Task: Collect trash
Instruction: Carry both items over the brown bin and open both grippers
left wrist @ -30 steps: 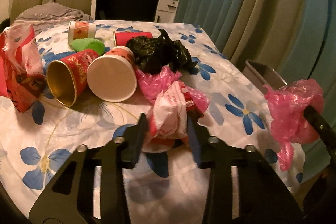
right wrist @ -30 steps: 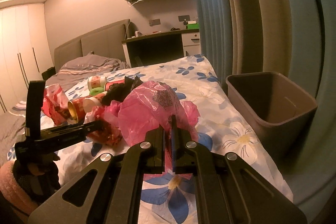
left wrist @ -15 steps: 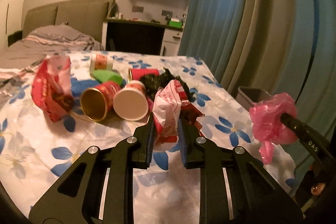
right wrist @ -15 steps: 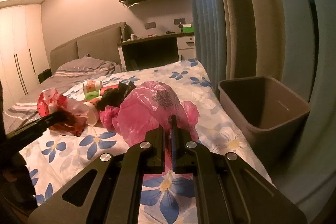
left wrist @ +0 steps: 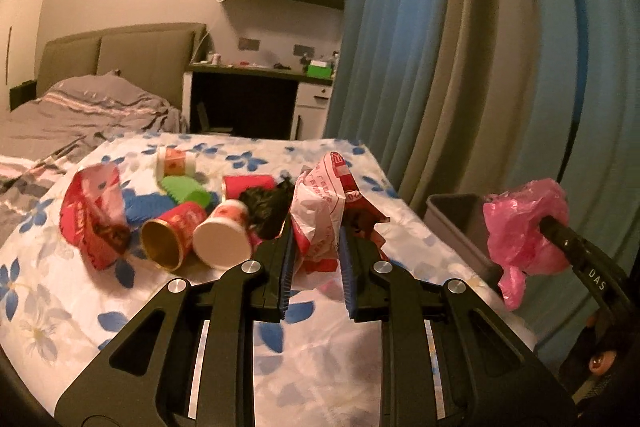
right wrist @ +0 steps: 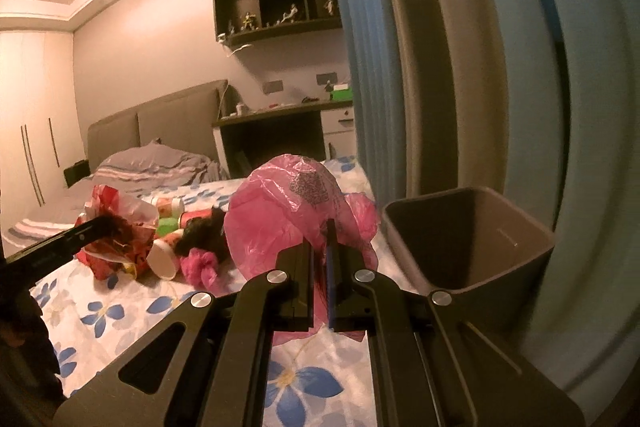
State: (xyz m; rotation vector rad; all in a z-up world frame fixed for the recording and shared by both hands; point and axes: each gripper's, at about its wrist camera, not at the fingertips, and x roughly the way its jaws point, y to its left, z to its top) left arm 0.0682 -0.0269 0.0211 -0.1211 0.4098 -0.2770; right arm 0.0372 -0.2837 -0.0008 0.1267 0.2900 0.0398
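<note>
**Q:** What are your claws holding?

**A:** My left claw point(left wrist: 316, 247) is clamped on a crumpled red-and-white wrapper point(left wrist: 320, 211), lifted above the flowered bedspread point(left wrist: 72, 311). My right claw point(right wrist: 320, 267) is pinched tight on a pink plastic bag point(right wrist: 288, 211), also off the bedspread.

**Q:** Where is the bin?

**A:** The grey bin point(right wrist: 480, 239) stands beside the bed; the pink bag hangs just left of its rim.

**Q:** And the other trash?

**A:** Left of the bin, on the bedspread: a gold-lined red cup point(left wrist: 172, 235), a white-bottomed cup point(left wrist: 224, 235), a black bag point(left wrist: 264, 207), something green point(left wrist: 184, 189), a red packet point(left wrist: 94, 215).
</note>
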